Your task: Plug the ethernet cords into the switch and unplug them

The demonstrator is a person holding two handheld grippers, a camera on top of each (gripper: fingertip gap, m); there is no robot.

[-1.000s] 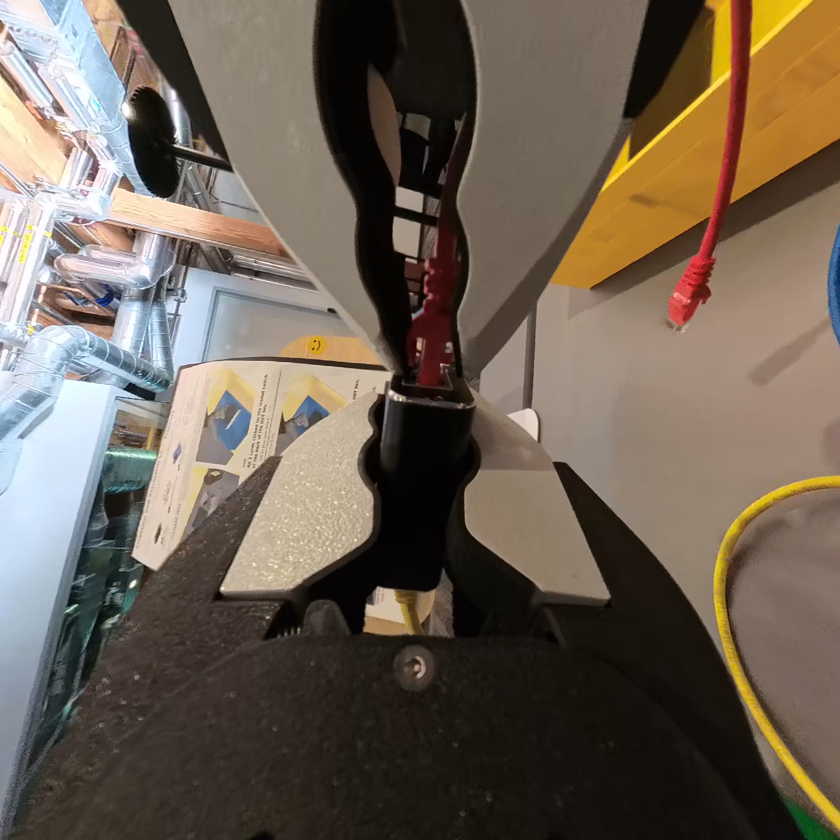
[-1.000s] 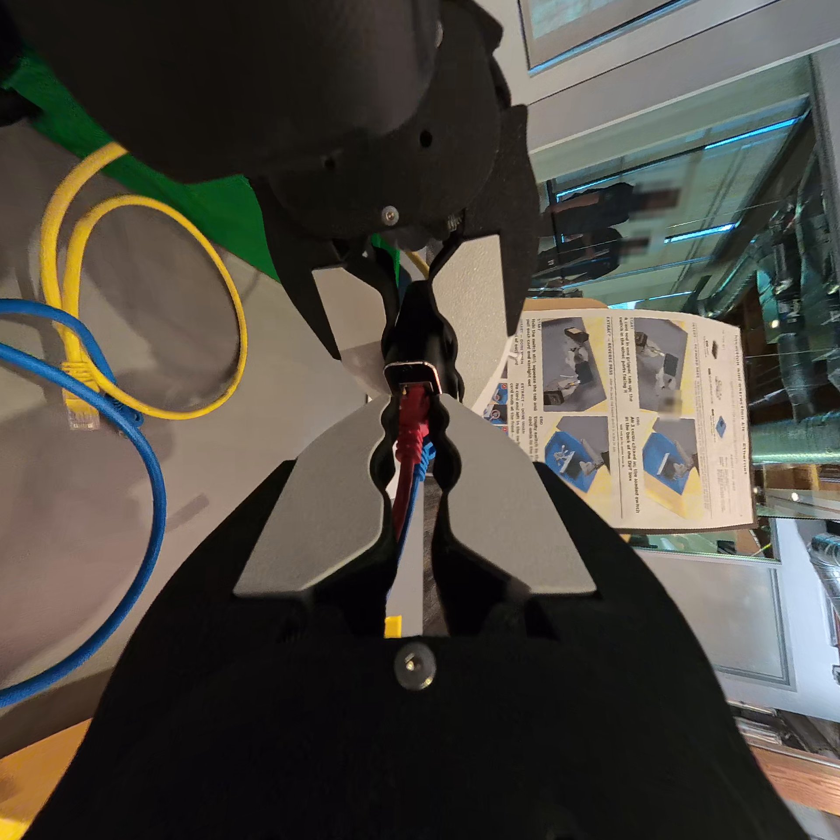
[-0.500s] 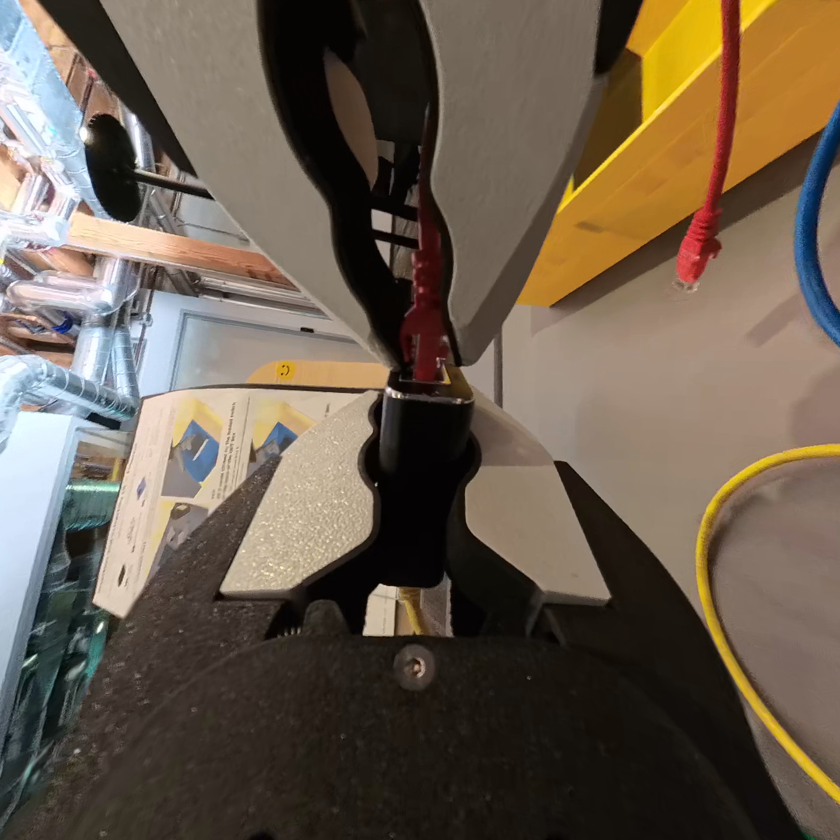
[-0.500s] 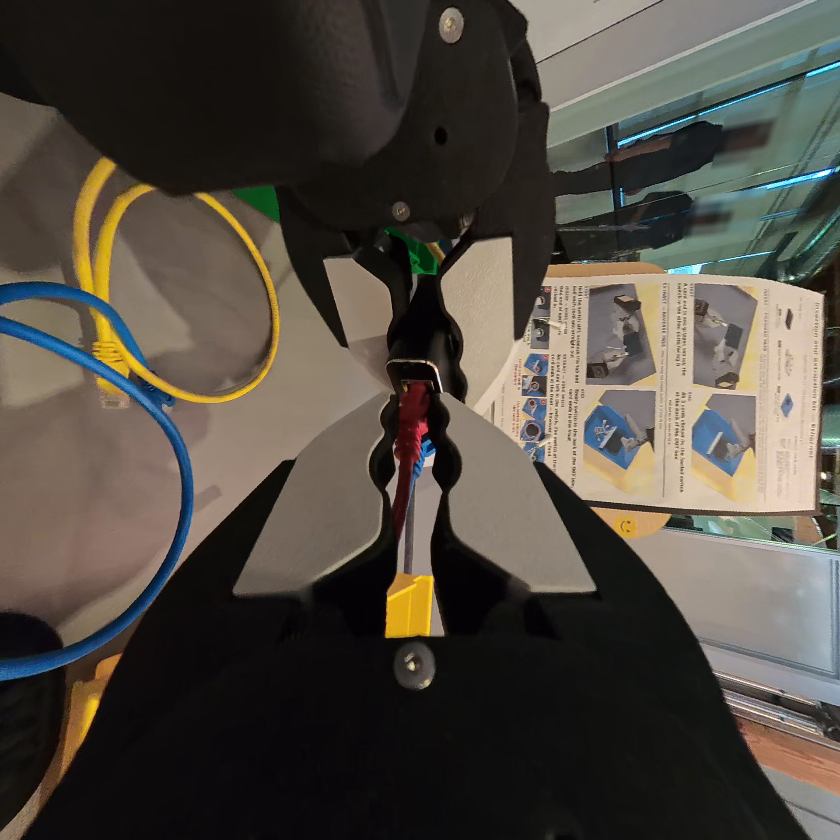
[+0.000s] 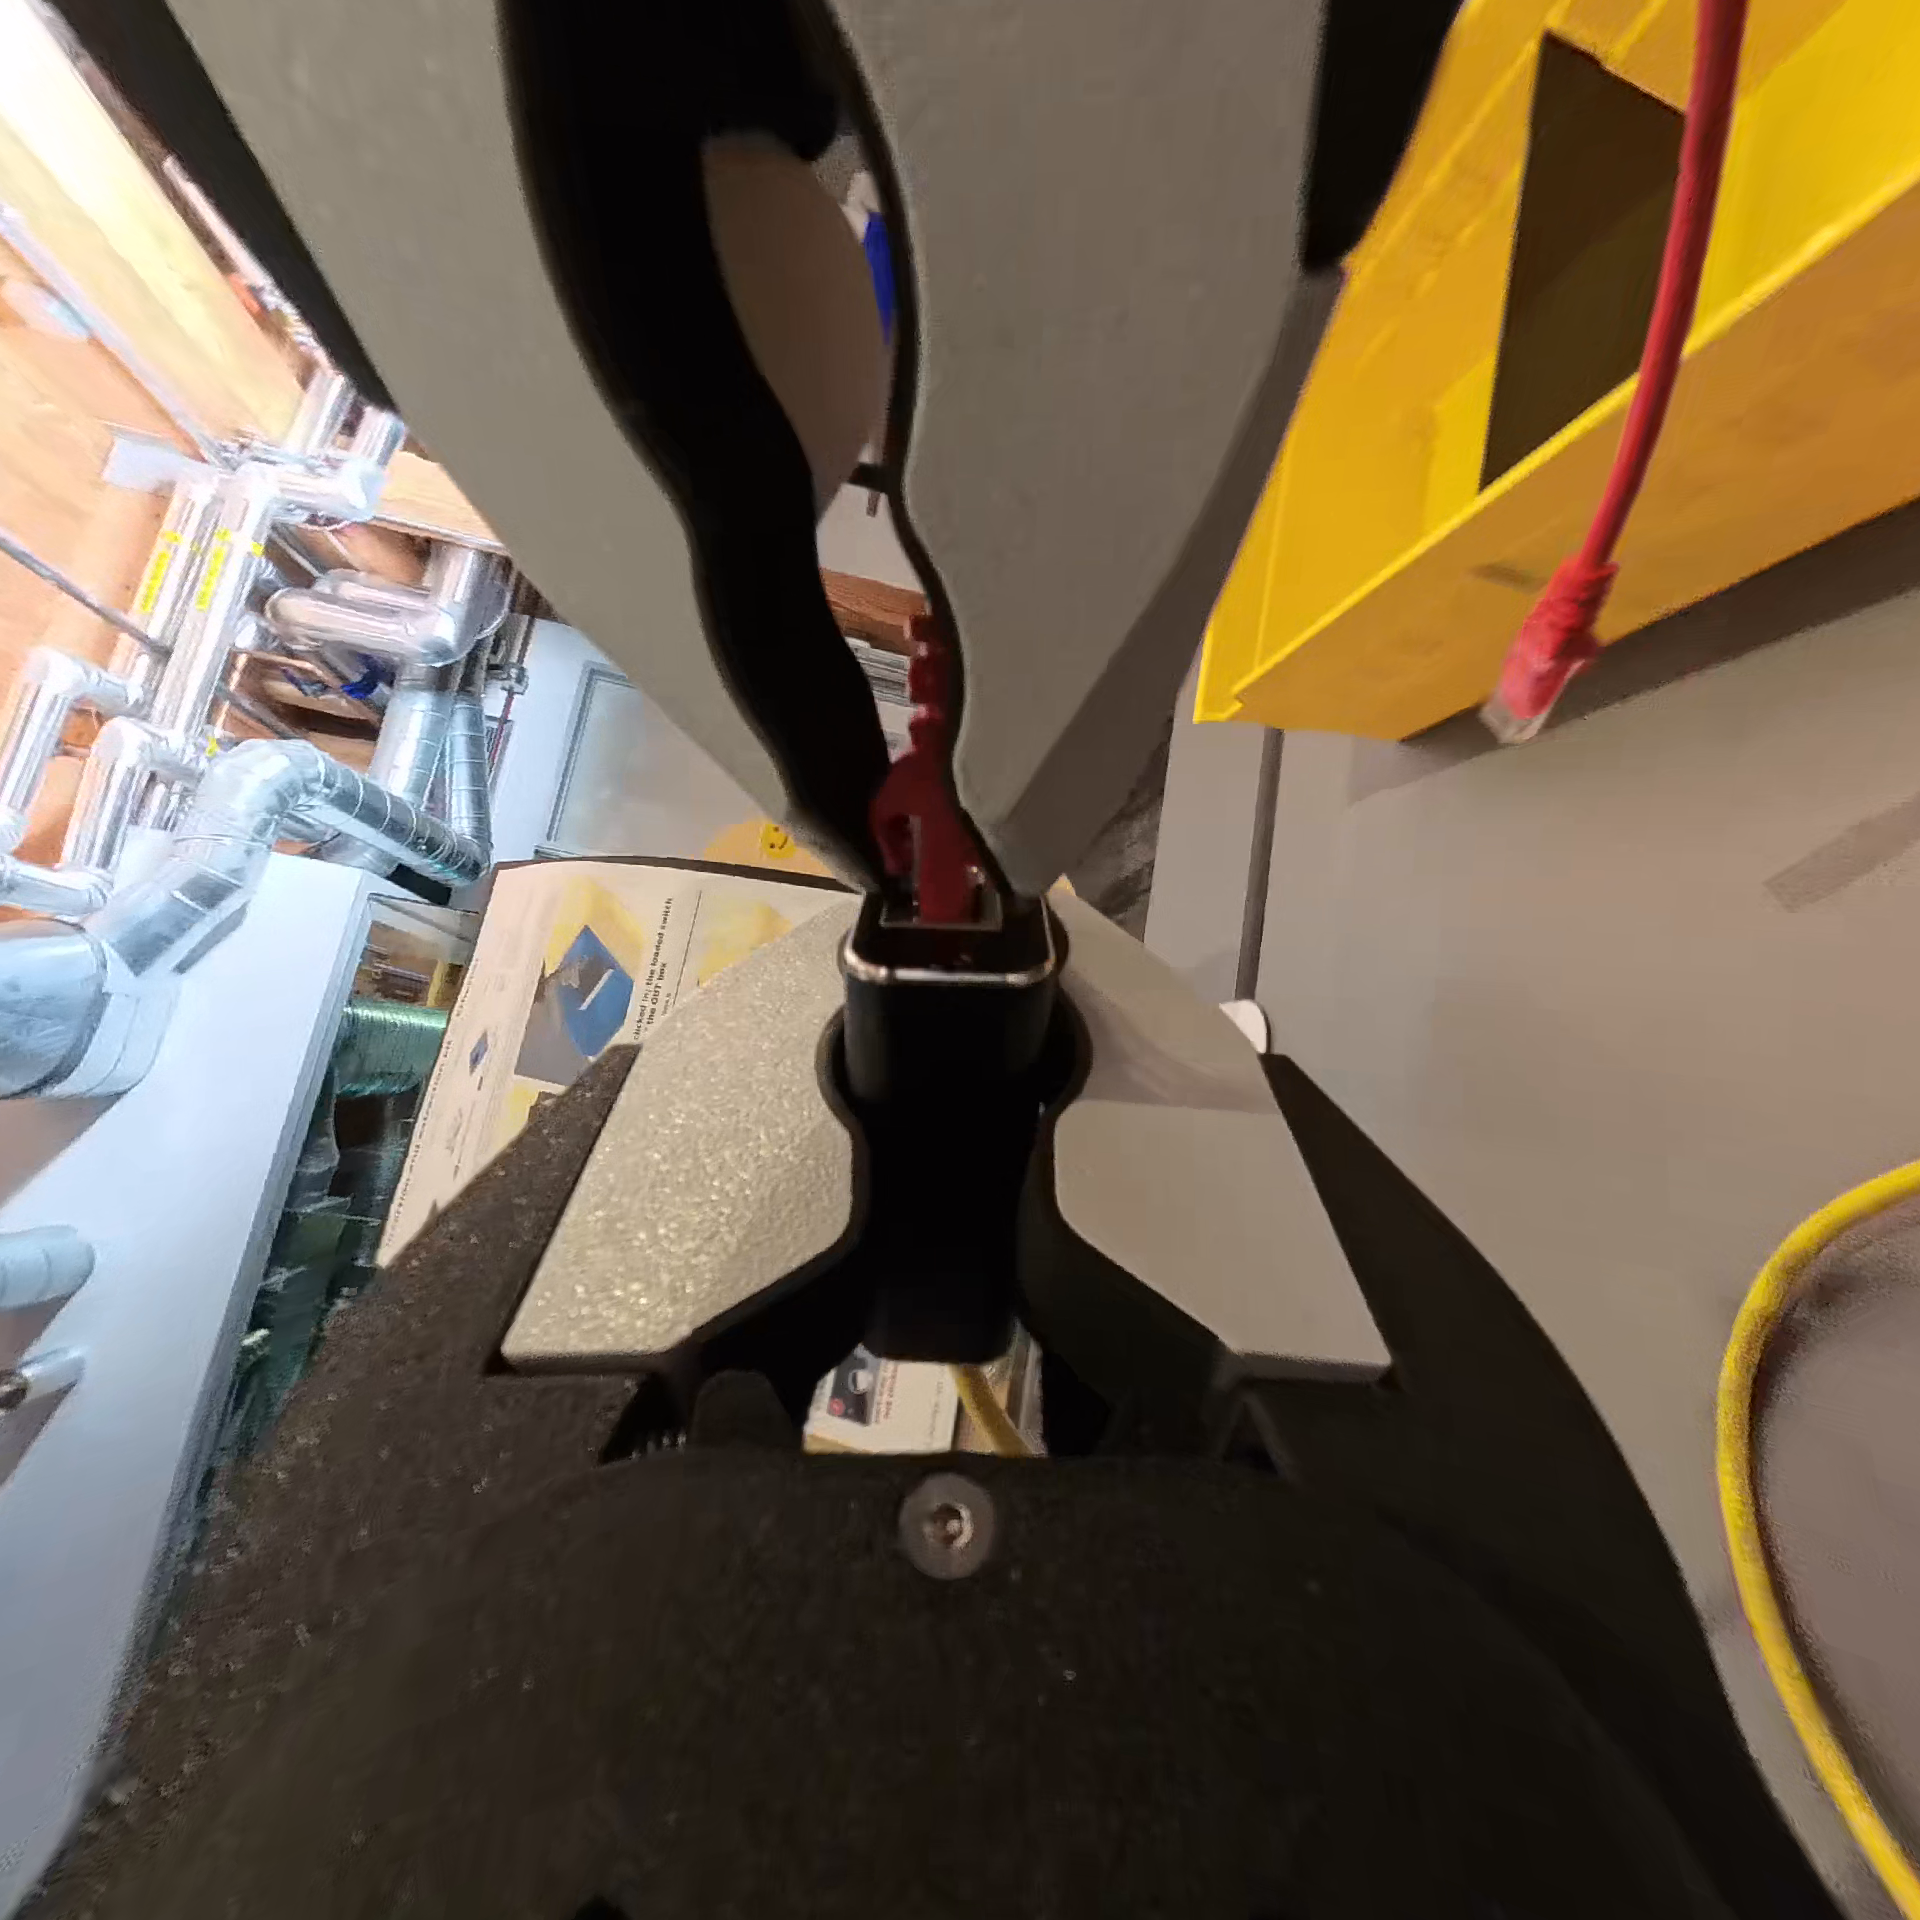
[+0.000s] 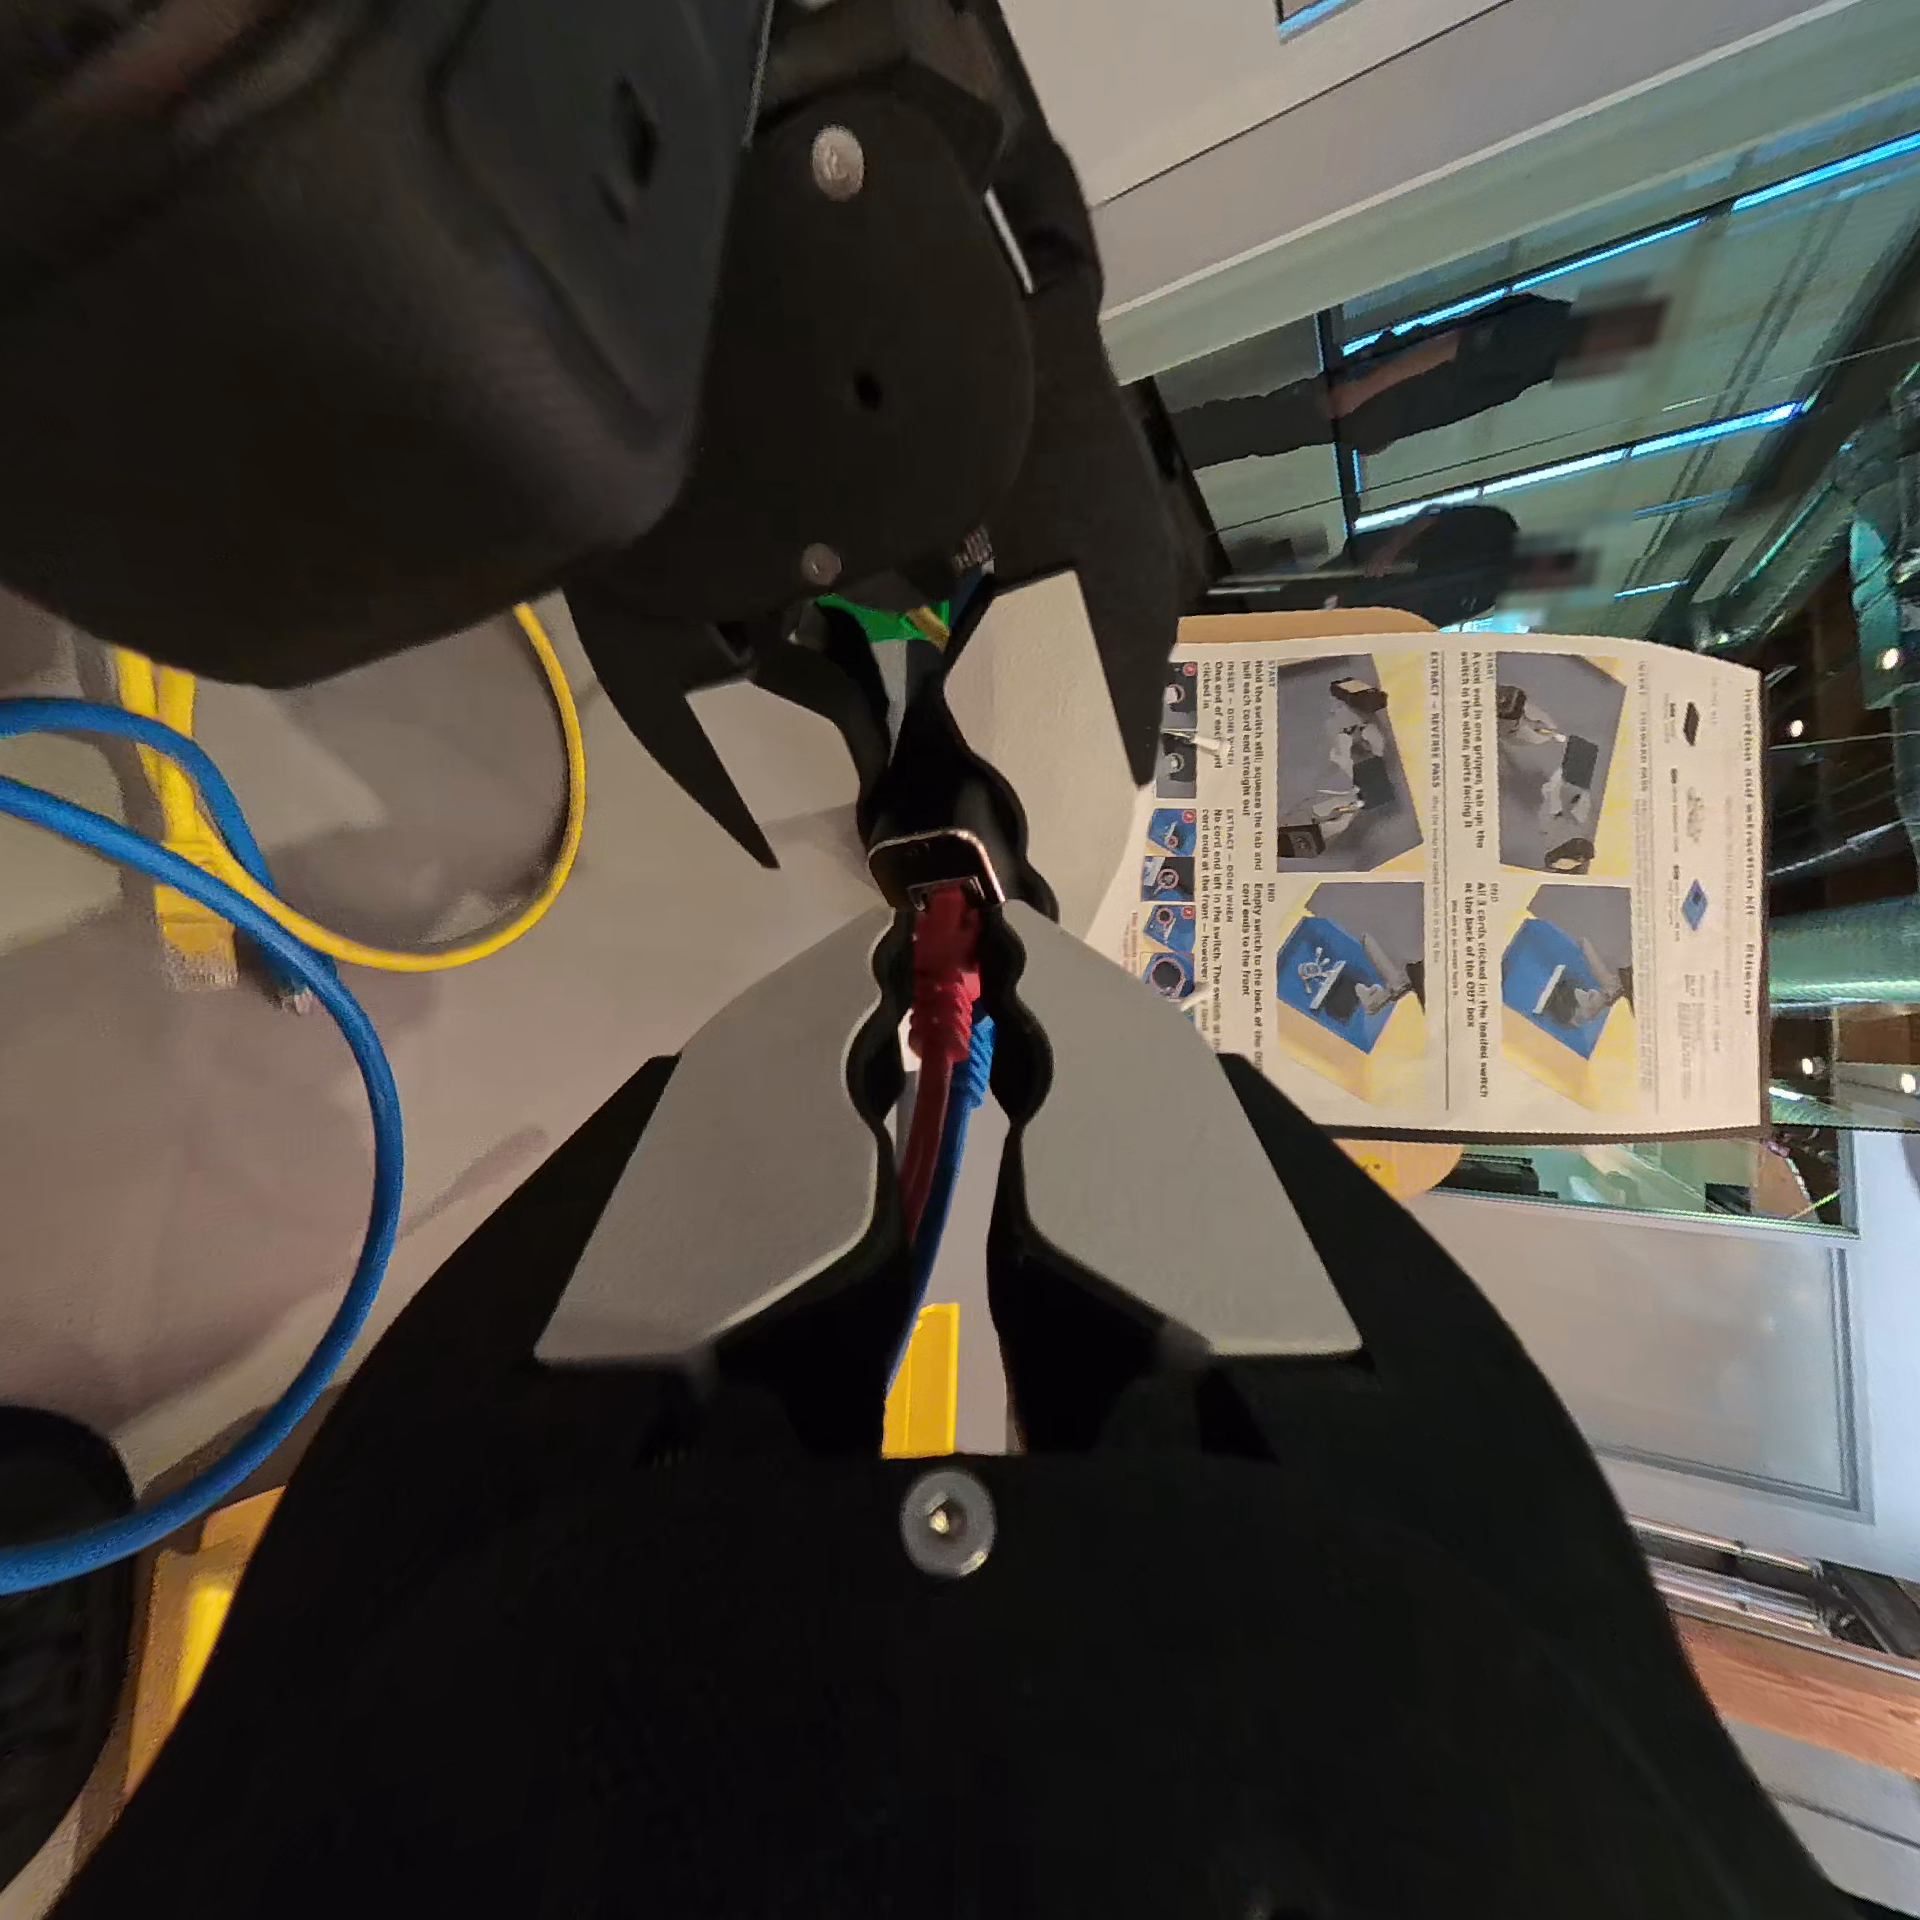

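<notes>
Tools [image 5: 951, 1049] [image 6: 940, 997] meet over grey table [image 5: 1558, 987] strewn with cables.

We see silver ducts [image 5: 312, 800] left of an instruction sheet [image 6: 1475, 883]; a yellow bin [image 5: 1558, 416] lies right.

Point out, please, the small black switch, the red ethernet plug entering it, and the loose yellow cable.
small black switch [image 5: 940, 1132]: left wrist view, black body.
red ethernet plug [image 6: 943, 961]: right wrist view, boot.
loose yellow cable [image 6: 556, 769]: right wrist view, loop.
</notes>
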